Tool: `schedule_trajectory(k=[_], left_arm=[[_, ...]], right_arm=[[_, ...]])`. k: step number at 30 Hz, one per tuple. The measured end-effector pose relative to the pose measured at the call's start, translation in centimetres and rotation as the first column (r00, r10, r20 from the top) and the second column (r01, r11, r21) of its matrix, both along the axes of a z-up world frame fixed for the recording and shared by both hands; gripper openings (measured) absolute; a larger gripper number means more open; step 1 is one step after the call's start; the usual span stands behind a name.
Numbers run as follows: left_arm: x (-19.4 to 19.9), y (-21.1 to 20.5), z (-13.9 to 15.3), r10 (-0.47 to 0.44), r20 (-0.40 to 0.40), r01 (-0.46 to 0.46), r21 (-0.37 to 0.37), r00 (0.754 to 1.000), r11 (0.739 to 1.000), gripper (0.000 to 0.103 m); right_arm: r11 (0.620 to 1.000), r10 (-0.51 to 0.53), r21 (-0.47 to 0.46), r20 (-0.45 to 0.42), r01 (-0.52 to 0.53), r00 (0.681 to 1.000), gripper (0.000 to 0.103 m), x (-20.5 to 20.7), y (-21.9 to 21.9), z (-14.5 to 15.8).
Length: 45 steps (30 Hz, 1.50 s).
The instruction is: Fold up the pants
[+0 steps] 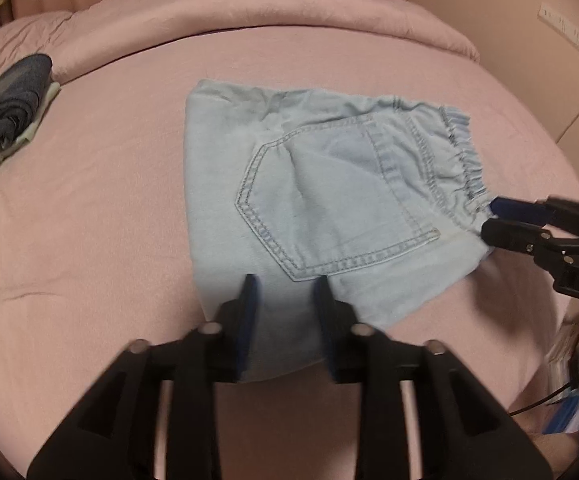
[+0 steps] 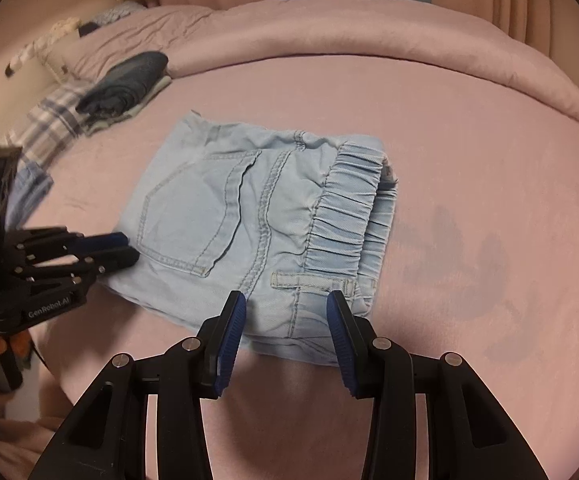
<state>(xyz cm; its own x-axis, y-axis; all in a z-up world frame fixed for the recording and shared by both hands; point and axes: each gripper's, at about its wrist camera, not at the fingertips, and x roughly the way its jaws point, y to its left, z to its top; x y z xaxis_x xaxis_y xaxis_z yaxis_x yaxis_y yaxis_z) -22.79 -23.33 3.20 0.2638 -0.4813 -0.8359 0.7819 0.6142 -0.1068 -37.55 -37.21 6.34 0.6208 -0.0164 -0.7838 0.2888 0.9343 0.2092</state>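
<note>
The folded light-blue pants [image 1: 321,200] lie mid-frame on the pink bed [image 1: 89,220]. The left tool [image 1: 285,284] and right tool [image 2: 285,300] both stand released over its near edge. Only the right view shows plaid cloth [image 2: 49,120] at upper left, beside dark folded clothes [image 2: 129,80].

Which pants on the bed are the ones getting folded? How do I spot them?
Look at the middle of the pink bed. The light blue pants lie there folded, with a stitched back pocket and gathered waistband. The dark folded clothes sit off by the rolled blanket.
</note>
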Motion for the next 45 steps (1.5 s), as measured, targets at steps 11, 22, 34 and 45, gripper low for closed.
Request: schedule_trajectory(k=[11,22,34,45], left_arm=[[1.7,2.6,1.0,0.108,-0.033,-0.110,-0.068,0.994,0.992,0.075],[5.8,3.8,-1.0,0.181,-0.353,-0.254,-0.172,0.918,0.952,0.076],[7.3,2.5,-1.7,0.150,-0.425,-0.252,-0.195,0.893,0.948,0.076],[8.2,0.3,-1.7,0.087,-0.414,-0.183,-0.198,0.906,0.963,0.075]], right_arm=[[0.913,-0.196,0.382,0.108,0.141,0.975,0.069,-3.7,-5.3,-1.0],[0.784,-0.293,0.582,0.041,0.215,0.955,0.078,-2.6,-8.1,-4.2],[0.748,-0.254,0.636,0.011,0.189,0.967,0.079,0.0,-9.1,-5.1],[0.808,-0.145,0.577,-0.002,0.119,0.989,0.082,3.1,-8.0,-5.0]])
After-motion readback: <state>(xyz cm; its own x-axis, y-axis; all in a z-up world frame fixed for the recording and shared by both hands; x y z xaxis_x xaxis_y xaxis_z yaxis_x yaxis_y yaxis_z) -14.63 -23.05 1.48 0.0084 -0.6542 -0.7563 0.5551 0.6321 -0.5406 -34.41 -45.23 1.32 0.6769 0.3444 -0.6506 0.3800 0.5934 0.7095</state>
